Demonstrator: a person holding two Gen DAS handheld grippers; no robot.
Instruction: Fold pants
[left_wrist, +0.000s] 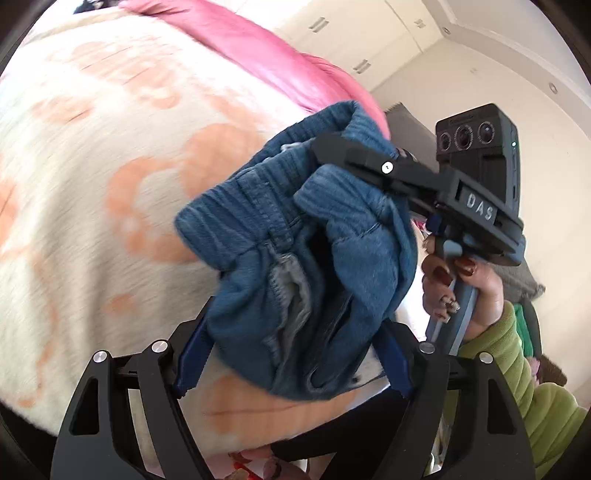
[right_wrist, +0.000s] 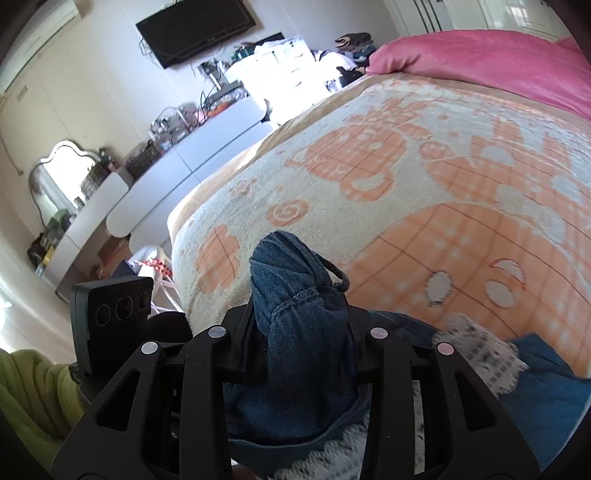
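Note:
The blue denim pants (left_wrist: 295, 258) are bunched and held up in the air above the bed. My left gripper (left_wrist: 291, 354) is shut on the lower part of the bundle. My right gripper (left_wrist: 354, 155) shows in the left wrist view from the side, shut on the ribbed waistband at the top. In the right wrist view the pants (right_wrist: 299, 317) fill the gap between the fingers of my right gripper (right_wrist: 301, 325), with a dark drawstring (right_wrist: 338, 277) sticking out. The fingertips are hidden by cloth.
The bed has a cream and orange patterned blanket (right_wrist: 424, 192) and a pink duvet (right_wrist: 498, 62) at its far end. A white dresser (right_wrist: 166, 177) with clutter, a mirror (right_wrist: 59, 177) and a wall TV (right_wrist: 195, 29) stand to the left. White wardrobes (left_wrist: 351, 33) stand behind.

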